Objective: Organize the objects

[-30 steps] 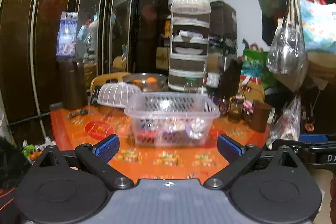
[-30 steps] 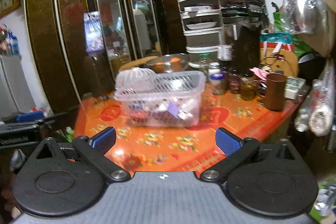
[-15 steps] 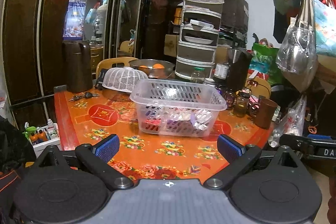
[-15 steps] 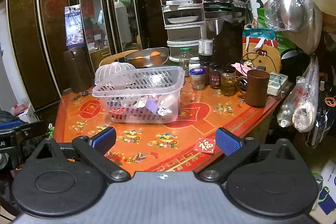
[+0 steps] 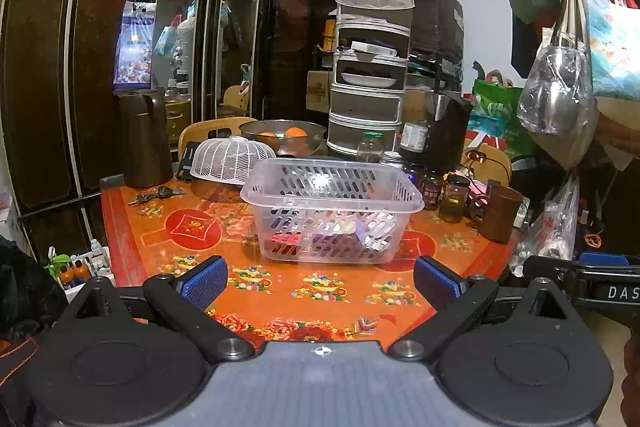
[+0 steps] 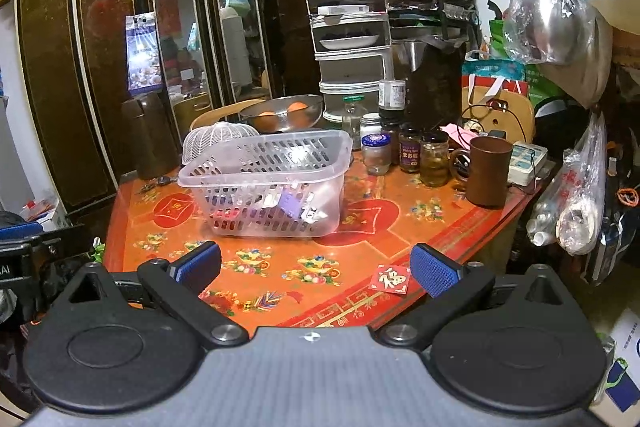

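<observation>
My left gripper (image 5: 320, 277) and right gripper (image 6: 316, 267) both hang spread wide with nothing between the pads, above the near edge of the orange tabletop (image 5: 280, 291). The clear slotted basket (image 5: 332, 215) of small packets sits mid-table, jars (image 6: 412, 151) toward the far right edge.

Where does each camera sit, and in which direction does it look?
Left wrist: on the left gripper, jaws open, facing the clear basket across the orange table.
Right wrist: on the right gripper, jaws open, facing the basket and the brown cup.
Shared: basket, table, bowl of oranges.
</observation>
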`<state>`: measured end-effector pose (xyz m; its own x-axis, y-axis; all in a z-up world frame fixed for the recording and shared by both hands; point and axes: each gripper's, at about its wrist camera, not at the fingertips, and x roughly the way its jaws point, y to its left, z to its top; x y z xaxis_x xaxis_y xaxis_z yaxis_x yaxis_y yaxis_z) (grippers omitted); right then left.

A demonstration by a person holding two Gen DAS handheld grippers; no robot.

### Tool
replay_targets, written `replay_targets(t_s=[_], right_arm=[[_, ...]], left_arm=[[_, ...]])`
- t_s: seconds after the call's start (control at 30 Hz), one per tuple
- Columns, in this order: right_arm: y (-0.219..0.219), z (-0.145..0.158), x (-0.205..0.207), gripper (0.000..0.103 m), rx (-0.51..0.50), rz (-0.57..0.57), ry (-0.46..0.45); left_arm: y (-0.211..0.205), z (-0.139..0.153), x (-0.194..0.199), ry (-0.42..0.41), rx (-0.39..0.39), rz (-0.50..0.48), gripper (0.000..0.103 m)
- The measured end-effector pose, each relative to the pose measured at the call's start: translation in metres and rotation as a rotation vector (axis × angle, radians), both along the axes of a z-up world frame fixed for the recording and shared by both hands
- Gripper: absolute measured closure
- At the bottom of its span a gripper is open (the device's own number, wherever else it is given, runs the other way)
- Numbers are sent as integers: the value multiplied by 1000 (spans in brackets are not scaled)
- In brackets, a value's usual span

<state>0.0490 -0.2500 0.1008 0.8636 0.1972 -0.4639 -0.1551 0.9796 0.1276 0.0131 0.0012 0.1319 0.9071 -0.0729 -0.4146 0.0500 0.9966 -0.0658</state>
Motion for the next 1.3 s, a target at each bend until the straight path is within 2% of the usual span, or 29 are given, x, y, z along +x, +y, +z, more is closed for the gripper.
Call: replay_targets(t_s=[0.4,1.3], right_arm=[[1,2,-4,0,-43,1,-6],[2,5,-7,0,-27,6,-31]], left_arm=[[-6,2,-5,6,8,-8,3],[-13,1,-7,-2,0,-27,3]])
